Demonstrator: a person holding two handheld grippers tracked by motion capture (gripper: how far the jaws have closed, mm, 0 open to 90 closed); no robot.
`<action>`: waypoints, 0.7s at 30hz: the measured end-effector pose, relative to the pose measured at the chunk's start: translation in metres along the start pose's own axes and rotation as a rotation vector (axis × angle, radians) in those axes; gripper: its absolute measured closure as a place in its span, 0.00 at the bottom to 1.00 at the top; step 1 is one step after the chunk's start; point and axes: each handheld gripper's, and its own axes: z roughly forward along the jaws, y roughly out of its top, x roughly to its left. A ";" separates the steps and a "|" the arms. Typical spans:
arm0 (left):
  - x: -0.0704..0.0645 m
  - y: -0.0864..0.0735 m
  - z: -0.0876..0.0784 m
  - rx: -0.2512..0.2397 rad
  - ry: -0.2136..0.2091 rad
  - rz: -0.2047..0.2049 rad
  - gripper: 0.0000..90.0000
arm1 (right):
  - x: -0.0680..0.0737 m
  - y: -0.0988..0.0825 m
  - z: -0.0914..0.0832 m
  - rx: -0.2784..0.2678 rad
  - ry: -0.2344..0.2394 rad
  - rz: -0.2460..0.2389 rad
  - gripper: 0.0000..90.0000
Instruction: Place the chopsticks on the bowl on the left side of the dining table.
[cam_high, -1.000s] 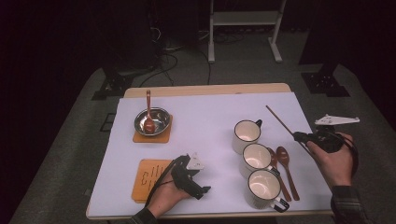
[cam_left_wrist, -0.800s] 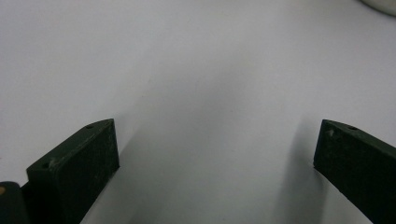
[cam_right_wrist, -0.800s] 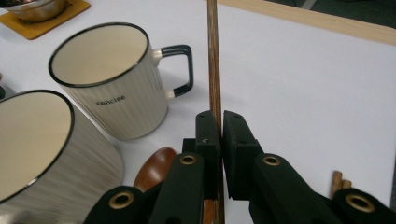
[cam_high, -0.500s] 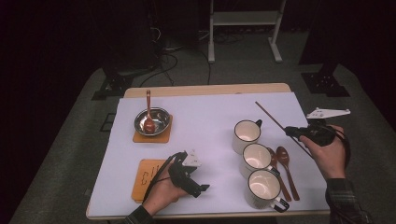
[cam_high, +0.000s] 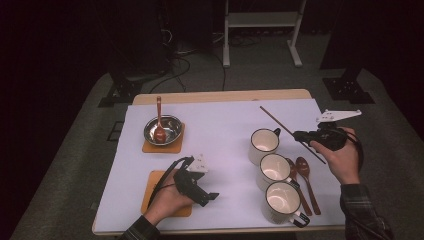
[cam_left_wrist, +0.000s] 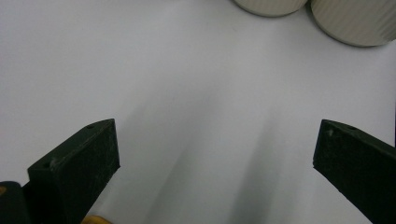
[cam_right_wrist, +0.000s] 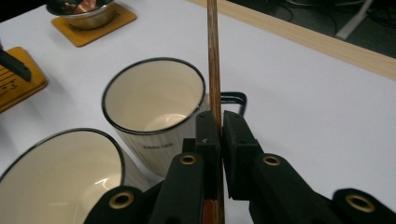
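My right gripper (cam_high: 300, 135) is shut on a thin dark wooden chopstick (cam_high: 275, 120), held above the table to the right of the mugs. In the right gripper view the chopstick (cam_right_wrist: 213, 56) runs straight up from between the pads of that gripper (cam_right_wrist: 215, 122), over the far cream mug (cam_right_wrist: 154, 109). My left gripper (cam_high: 210, 197) is near the front left, over an orange coaster (cam_high: 152, 197). In the left gripper view its jaws (cam_left_wrist: 215, 140) stand wide open over the bare white cloth.
Three cream mugs (cam_high: 274, 170) stand in a row at the right, with two wooden spoons (cam_high: 302, 175) lying beside them. A steel bowl (cam_high: 162, 129) with a spoon in it sits on an orange coaster at the back left. The white cloth (cam_high: 220, 125) covers the table.
My right gripper has carried the chopstick leftward and a little farther back, toward the far mug. The left gripper has risen slightly.
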 end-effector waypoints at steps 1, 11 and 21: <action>0.000 0.000 -0.001 -0.001 0.001 -0.005 0.00 | 0.001 0.001 0.001 -0.003 0.010 -0.007 0.94; 0.010 0.004 -0.014 -0.008 -0.004 0.002 0.00 | 0.011 0.012 0.012 -0.001 0.069 -0.054 0.94; 0.022 0.006 -0.029 -0.022 -0.031 0.027 0.00 | 0.018 0.017 0.023 0.015 0.144 -0.105 0.94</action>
